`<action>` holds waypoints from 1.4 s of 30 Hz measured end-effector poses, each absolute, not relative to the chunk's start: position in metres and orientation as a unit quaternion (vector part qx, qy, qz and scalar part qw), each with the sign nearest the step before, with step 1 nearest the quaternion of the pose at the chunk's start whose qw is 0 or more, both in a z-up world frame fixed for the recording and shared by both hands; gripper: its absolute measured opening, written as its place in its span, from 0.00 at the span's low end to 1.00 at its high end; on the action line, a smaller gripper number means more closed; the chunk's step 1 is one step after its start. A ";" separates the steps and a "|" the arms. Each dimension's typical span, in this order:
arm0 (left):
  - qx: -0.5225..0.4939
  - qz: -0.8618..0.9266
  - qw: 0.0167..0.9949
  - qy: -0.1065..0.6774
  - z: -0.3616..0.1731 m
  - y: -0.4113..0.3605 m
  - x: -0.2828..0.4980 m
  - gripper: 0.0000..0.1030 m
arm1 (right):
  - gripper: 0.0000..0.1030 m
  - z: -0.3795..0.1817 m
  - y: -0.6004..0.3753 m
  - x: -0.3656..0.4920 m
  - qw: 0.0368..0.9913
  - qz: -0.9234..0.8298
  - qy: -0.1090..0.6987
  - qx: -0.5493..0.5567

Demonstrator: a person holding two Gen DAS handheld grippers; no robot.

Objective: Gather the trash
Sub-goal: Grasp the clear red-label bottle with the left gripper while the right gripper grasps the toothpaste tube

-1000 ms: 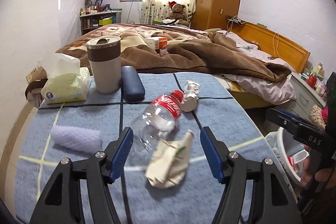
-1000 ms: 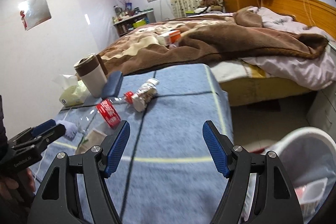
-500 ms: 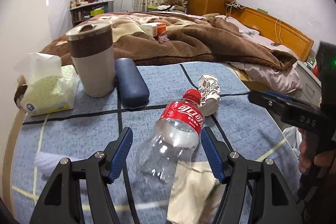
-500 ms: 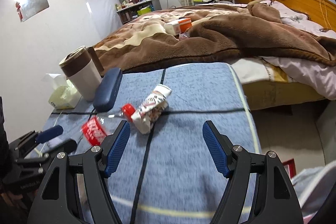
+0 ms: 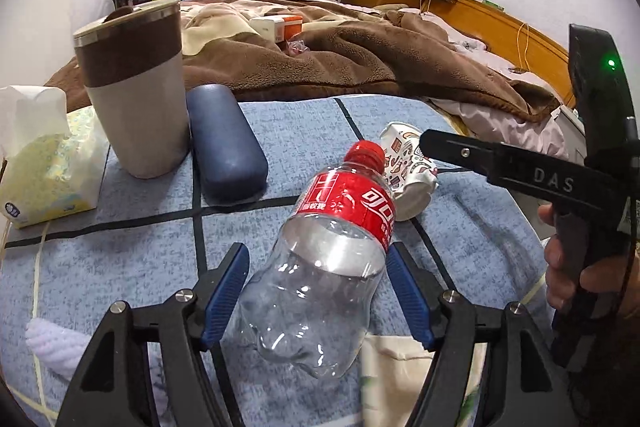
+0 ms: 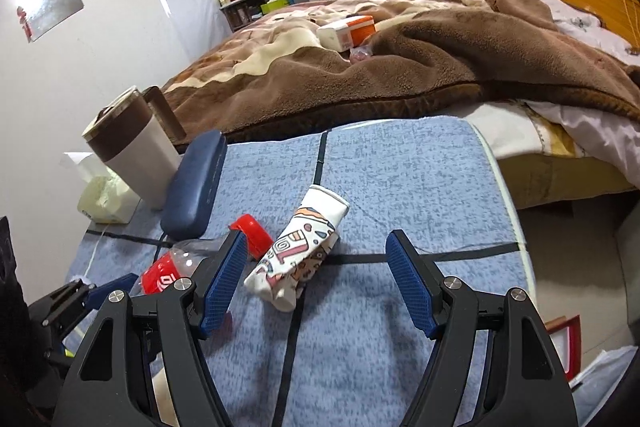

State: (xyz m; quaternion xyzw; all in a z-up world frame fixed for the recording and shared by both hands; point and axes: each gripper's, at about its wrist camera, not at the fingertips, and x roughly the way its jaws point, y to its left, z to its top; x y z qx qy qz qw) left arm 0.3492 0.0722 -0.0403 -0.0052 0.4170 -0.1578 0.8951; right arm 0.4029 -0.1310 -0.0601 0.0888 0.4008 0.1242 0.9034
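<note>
An empty clear plastic bottle (image 5: 320,267) with a red label and red cap lies on the blue cloth-covered table (image 5: 132,259). My left gripper (image 5: 318,297) is open with its jaws on either side of the bottle's body. A crushed patterned paper cup (image 6: 298,255) lies beside the bottle's cap (image 6: 250,229). My right gripper (image 6: 316,283) is open and hovers just in front of the cup, its jaws wide on either side. A crumpled beige wrapper (image 5: 400,379) lies under the left gripper, mostly hidden. The right gripper's body (image 5: 520,171) also shows in the left wrist view.
A grey and brown tumbler (image 5: 134,95), a blue glasses case (image 5: 226,147), a tissue pack (image 5: 44,167) and a rolled white cloth (image 5: 56,347) sit on the table. A bed with a brown blanket (image 6: 400,75) lies beyond. A white bin's edge (image 6: 604,379) is at lower right.
My left gripper has moved forward so the bottle now sits between its jaws. My right gripper has moved left and forward toward the paper cup, away from the bin.
</note>
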 end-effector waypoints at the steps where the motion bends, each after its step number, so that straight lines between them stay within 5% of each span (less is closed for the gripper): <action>1: -0.003 -0.159 0.895 0.417 -0.040 0.072 0.350 0.71 | 0.71 -0.062 -0.131 0.406 0.902 0.124 0.404 0.092; 4: -0.001 -0.159 0.893 0.420 -0.040 0.071 0.355 0.71 | 0.60 -0.067 -0.130 0.411 0.896 0.125 0.414 0.096; 24: 0.002 -0.137 0.889 0.437 -0.048 0.064 0.383 0.71 | 0.58 -0.078 -0.121 0.422 0.881 0.138 0.440 0.102; 33: 0.000 -0.130 0.888 0.441 -0.049 0.062 0.379 0.63 | 0.24 -0.076 -0.117 0.418 0.872 0.177 0.441 0.118; 42: -0.012 -0.117 0.897 0.426 -0.037 0.069 0.362 0.63 | 0.22 -0.070 -0.118 0.399 0.880 0.177 0.428 0.102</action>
